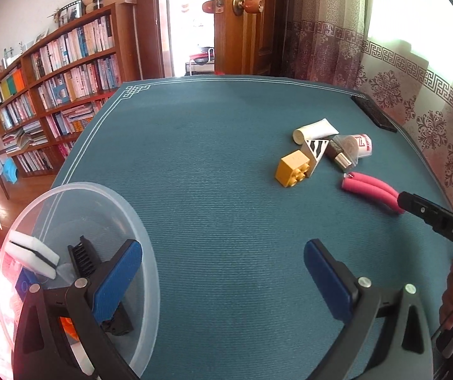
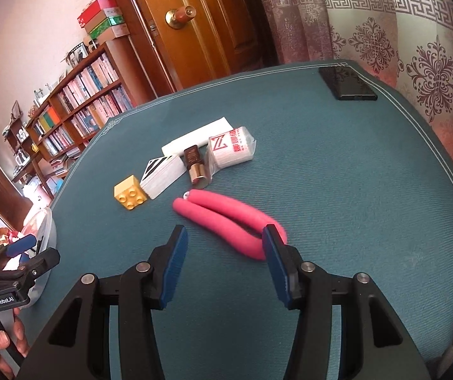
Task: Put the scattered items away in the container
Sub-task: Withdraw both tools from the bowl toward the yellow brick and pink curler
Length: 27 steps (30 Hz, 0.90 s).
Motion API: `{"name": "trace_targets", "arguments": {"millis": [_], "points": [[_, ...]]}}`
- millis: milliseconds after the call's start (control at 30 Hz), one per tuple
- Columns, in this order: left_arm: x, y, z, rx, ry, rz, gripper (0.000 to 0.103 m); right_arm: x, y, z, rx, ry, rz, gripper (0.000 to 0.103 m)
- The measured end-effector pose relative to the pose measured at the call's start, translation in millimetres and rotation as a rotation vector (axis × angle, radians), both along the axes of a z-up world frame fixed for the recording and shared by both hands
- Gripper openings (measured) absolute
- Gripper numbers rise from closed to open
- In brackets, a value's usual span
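On a teal table mat [image 2: 337, 190], the right gripper [image 2: 225, 247] hangs with its blue fingers spread wide, holding nothing, the bent end of a pink foam roller [image 2: 226, 221] lying between its tips. The roller is folded double; its long axis runs from lower right to upper left in the right wrist view, both free ends pointing toward a yellow brick [image 2: 130, 196]. Beside the brick lie a white card stack [image 2: 163, 174], a small brown bottle [image 2: 195, 164], a white tube [image 2: 195, 141] and a wrapped white packet [image 2: 231, 148]. A black phone [image 2: 346, 84] rests at the upper right. The left gripper [image 1: 223, 261], also spread and empty, sits at the clear plastic bowl [image 1: 138, 221] in the lower left of its frame, which holds a white sponge [image 1: 33, 253] and a black comb [image 1: 84, 259].
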<state>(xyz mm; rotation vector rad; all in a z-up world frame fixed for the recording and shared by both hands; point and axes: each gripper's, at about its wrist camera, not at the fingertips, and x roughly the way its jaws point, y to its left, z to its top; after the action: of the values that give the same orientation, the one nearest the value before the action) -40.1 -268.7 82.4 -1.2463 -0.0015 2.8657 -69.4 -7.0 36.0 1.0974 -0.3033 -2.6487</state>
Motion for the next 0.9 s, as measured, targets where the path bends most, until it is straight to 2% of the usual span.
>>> {"name": "trace_targets", "arguments": {"millis": [167, 367, 667, 900], "points": [[-17, 17, -6, 0.002, -0.019, -0.028, 0.103, -17, 5, -4, 0.014, -0.003, 0.010, 0.053], [-43, 31, -19, 0.046, -0.062, -0.045, 0.103, -31, 1, -9, 0.036, 0.005, 0.058, 0.053], [-79, 52, -31, 0.010, -0.074, -0.044, 0.103, -31, 1, -18, 0.042, 0.016, 0.101, 0.053], [-101, 48, -40, -0.002, -0.079, 0.000, 0.103, -27, -3, -20, 0.049, 0.018, 0.129, 0.053]]}}
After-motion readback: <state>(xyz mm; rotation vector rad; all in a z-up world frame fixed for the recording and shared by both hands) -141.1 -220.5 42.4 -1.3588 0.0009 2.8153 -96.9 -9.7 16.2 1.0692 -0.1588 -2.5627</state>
